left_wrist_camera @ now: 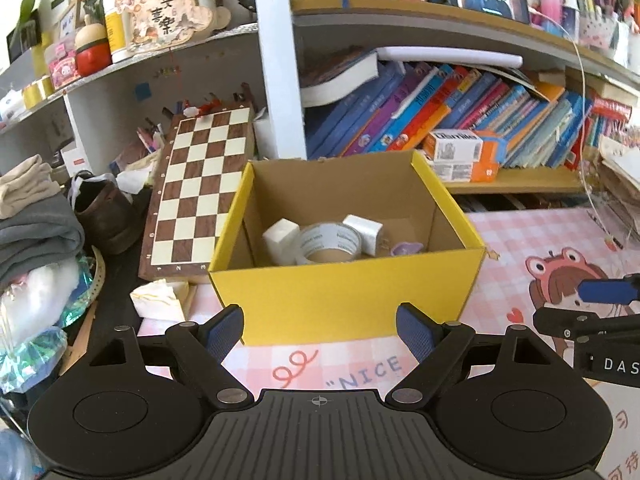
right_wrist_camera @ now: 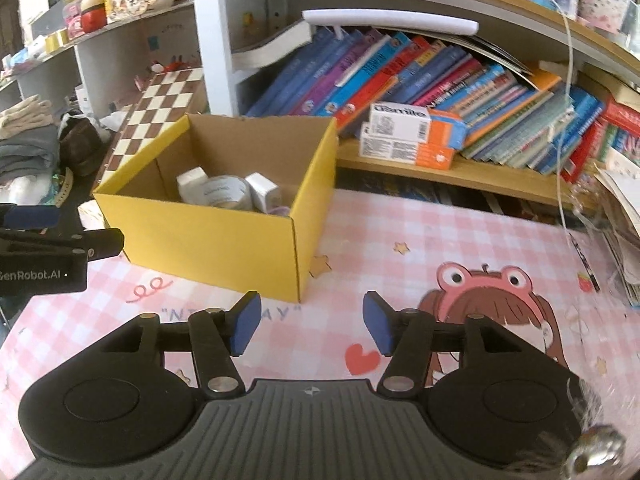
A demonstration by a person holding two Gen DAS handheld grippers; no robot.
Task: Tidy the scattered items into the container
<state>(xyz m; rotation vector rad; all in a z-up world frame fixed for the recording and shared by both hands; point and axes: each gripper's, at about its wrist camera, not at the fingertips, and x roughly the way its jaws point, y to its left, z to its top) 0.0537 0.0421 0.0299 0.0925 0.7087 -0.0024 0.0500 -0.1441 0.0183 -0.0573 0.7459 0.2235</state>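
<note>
A yellow cardboard box [left_wrist_camera: 348, 296] stands open on the pink checked mat. Inside lie a roll of tape [left_wrist_camera: 330, 242], two white blocks [left_wrist_camera: 280, 238] [left_wrist_camera: 366, 230] and a small purple item [left_wrist_camera: 406, 247]. My left gripper [left_wrist_camera: 320, 332] is open and empty, just in front of the box's near wall. My right gripper [right_wrist_camera: 312, 328] is open and empty, over the mat to the right of the box [right_wrist_camera: 224, 240]. The tape [right_wrist_camera: 226, 192] and blocks show there too. Each gripper's side shows in the other view, the right one [left_wrist_camera: 600, 312] and the left one [right_wrist_camera: 44, 240].
A chessboard [left_wrist_camera: 196, 196] leans behind the box at left. Folded clothes [left_wrist_camera: 36, 220], a brown shoe [left_wrist_camera: 106, 212] and crumpled paper [left_wrist_camera: 158, 300] lie at left. Bookshelves with books [left_wrist_camera: 460, 116] and orange-white cartons [right_wrist_camera: 416, 136] stand behind. A white cable [right_wrist_camera: 568, 120] hangs at right.
</note>
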